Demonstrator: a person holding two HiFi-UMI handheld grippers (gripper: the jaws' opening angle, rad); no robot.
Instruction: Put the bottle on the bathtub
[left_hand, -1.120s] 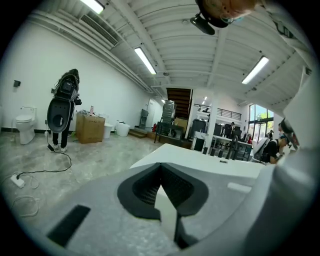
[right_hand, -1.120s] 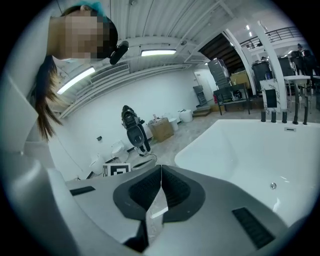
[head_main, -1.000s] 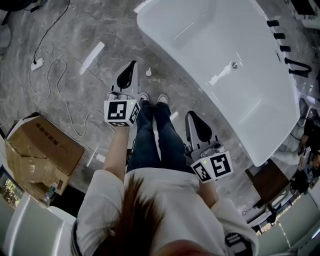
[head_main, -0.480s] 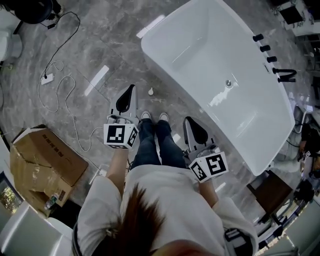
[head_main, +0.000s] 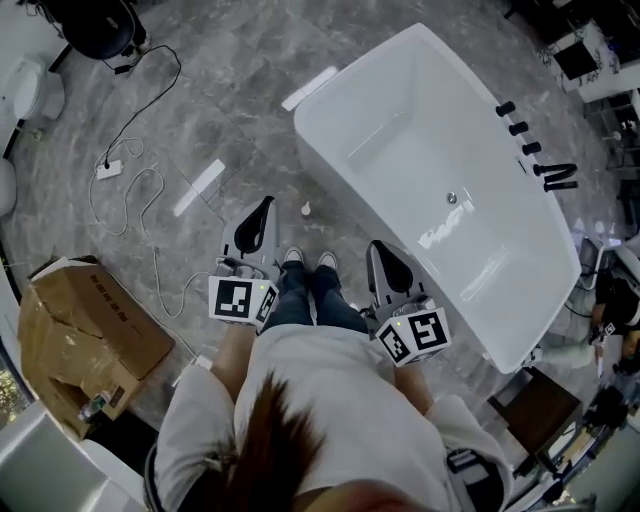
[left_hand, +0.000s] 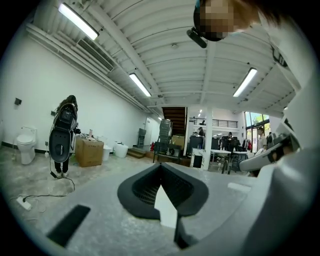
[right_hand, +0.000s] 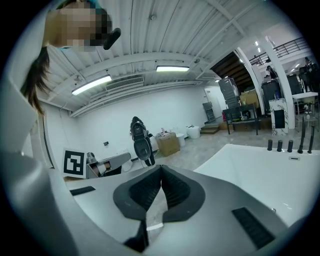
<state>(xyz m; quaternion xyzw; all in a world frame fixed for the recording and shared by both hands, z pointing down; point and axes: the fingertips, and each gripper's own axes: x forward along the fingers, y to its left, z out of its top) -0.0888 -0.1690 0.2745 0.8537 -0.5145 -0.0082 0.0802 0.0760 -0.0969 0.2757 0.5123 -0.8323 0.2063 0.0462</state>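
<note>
While both grippers are held out level at my sides, neither has anything in it. In the left gripper view the left gripper's (left_hand: 161, 172) jaws are pressed together at the tips with only a sliver of light behind them. The right gripper (right_hand: 160, 175) shows the same, its jaws closed on nothing. I judge they are carried this way because the task has not really begun: both point out across the room rather than down, so their cameras catch the far wall and the ceiling, not the floor.

From the head view I am standing on the grey stone floor (head_main: 200, 100) next to the long side of the white bathtub (head_main: 330, 170), feet close to its wall. What I take for the bottle (head_main: 305, 209) is a small white thing standing on the floor near the foot of the tub, too small for me to be sure of its shape. It lies just ahead of the left gripper's (head_main: 262, 210) tips and a little toward the tub, nearer to that gripper than to the right gripper (head_main: 382, 255), and well below both. Neither gripper view shows it.

My guess is that the left gripper must tip downward and open before it can take the bottle, and the broad tub rim is close by for setting it down.
</note>
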